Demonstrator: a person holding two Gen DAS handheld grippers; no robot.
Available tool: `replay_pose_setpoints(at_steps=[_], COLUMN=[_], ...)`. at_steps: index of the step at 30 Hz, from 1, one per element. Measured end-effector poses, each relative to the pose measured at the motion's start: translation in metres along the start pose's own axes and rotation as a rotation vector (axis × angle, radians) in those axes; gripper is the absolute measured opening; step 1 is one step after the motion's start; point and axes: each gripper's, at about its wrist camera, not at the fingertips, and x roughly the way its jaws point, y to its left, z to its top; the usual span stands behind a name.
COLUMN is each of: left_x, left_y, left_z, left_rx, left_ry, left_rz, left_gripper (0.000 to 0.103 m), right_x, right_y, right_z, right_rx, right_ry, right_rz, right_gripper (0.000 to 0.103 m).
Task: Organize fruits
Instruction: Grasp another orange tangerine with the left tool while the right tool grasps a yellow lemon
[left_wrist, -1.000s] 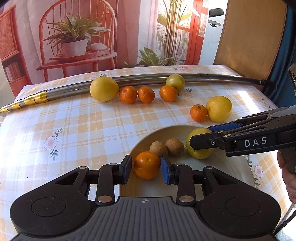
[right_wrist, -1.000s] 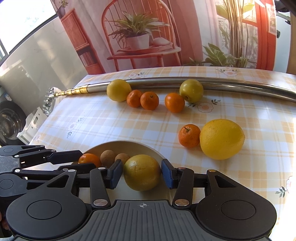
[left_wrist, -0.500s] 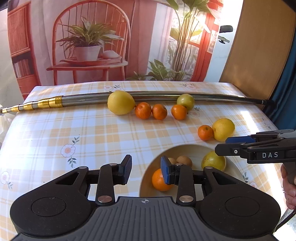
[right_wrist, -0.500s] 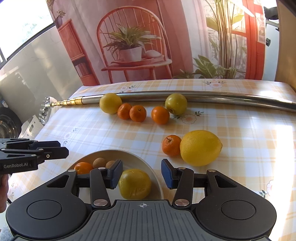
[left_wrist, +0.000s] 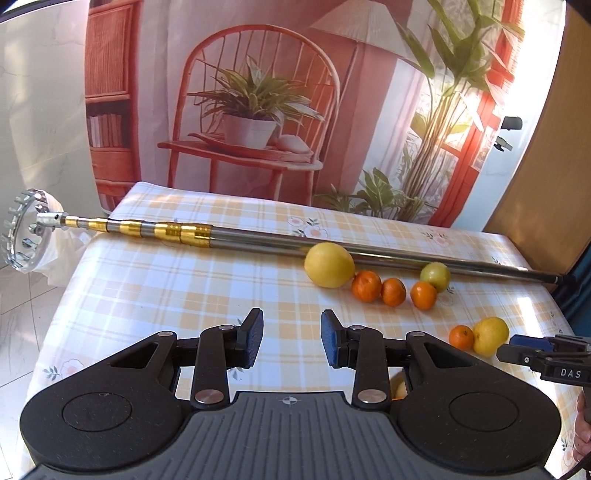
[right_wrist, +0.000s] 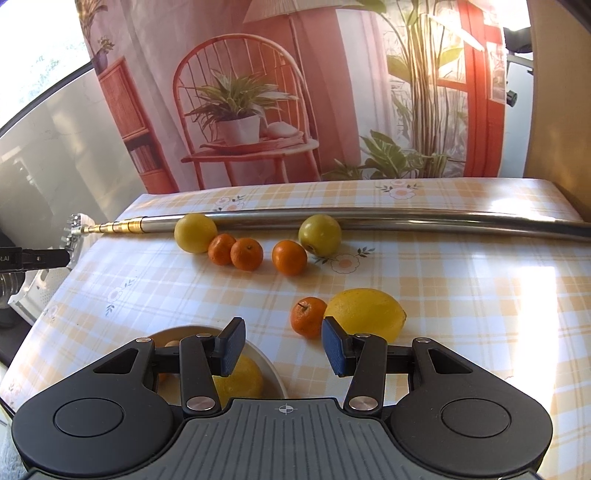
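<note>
From my left wrist, my left gripper (left_wrist: 291, 341) hangs with its jaws spread and nothing between them, over bare checked tablecloth (left_wrist: 177, 291). Ahead, 1 yellow citrus (left_wrist: 328, 264), 3 mandarins (left_wrist: 393, 291) and a green fruit (left_wrist: 436, 276) sit against the long metal pole (left_wrist: 280, 242); a 4th mandarin (left_wrist: 461, 337) touches a lemon (left_wrist: 490, 335) far right. I judge the round fruit could roll off if I nudge it while closing, and the pole crowds any reach to the back row. My right gripper's tip (left_wrist: 532, 350) enters at the right edge, so both claws aiming at that pair could collide.

From my right wrist, my right gripper (right_wrist: 283, 345) is also spread and empty, just short of the lone mandarin (right_wrist: 308, 317) and lemon (right_wrist: 365, 314). Only this view shows the bowl (right_wrist: 271, 369) plainly, near left, holding a yellow fruit (right_wrist: 242, 376) and smaller pieces mostly hidden behind my finger. The left view shows only a sliver of that fruit, but it alone shows the pole's toothed head (left_wrist: 22, 232) overhanging the table edge.
</note>
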Motion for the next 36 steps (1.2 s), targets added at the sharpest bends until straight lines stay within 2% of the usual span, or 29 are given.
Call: replay_pose_setpoints(at_steps=[5, 10, 20, 28, 33, 36], left_x=[-0.003, 0.006, 0.054, 0.114, 0.150, 0.162], left_y=[0.010, 0.004, -0.039, -0.058, -0.066, -0.062], left_z=[0.010, 0.007, 0.011, 0.032, 0.034, 0.033], left_rx=[-0.028, -0.026, 0.079, -0.096, -0.174, -0.250], left_ry=[-0.013, 0.004, 0.067, 0.157, 0.245, 0.266], left_rz=[0.028, 0.018, -0.060, -0.123, -0.088, -0.083], left_gripper=[0.036, 0.036, 0.036, 0.036, 0.036, 0.036], right_x=[0.001, 0.003, 0.007, 0.014, 0.018, 0.019], right_y=[-0.003, -0.007, -0.013, -0.026, -0.035, -0.042], right_z=[0.002, 0.004, 0.010, 0.020, 0.023, 0.024], right_rx=[0.007, 0.009, 0.013, 0.043, 0.053, 0.064], right_ry=[-0.013, -0.020, -0.019, -0.028, -0.027, -0.029], right_rz=[-0.032, -0.049, -0.055, -0.051, -0.059, -0.066], right_gripper=[0.043, 0.043, 0.043, 0.043, 0.043, 0.043])
